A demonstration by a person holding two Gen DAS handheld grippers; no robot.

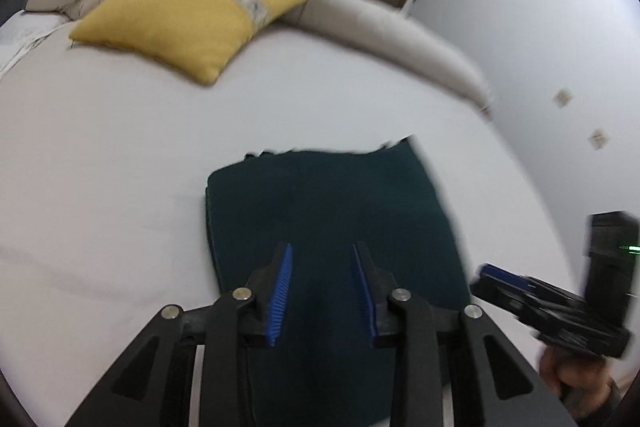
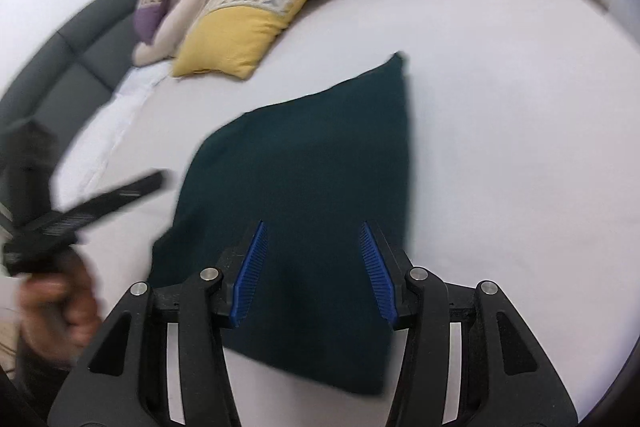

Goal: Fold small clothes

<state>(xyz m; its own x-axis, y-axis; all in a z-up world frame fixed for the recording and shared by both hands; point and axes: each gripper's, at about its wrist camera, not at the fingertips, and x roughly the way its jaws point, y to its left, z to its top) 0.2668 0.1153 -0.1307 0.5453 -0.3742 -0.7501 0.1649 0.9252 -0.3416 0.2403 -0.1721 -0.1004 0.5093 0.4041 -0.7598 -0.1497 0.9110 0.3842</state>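
Even, soft indoor light, fairly bright; source not visible, perhaps overhead. White sheet (image 1: 120,147) ahead of claw near washed out, almost no shadows. Dark green cloth (image 2: 304,163) under claw tips reads as flat dark patch, weave lost. Motion blur throughout: yellow pillow (image 1: 180,23) smeared far ahead of claw, cloth edges soft. Strong fisheye bending, black vignette at corners. Claw frames themselves sharp.

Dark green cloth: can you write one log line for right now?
dark green cloth: folded on bed | left claw: open | right claw: open, empty
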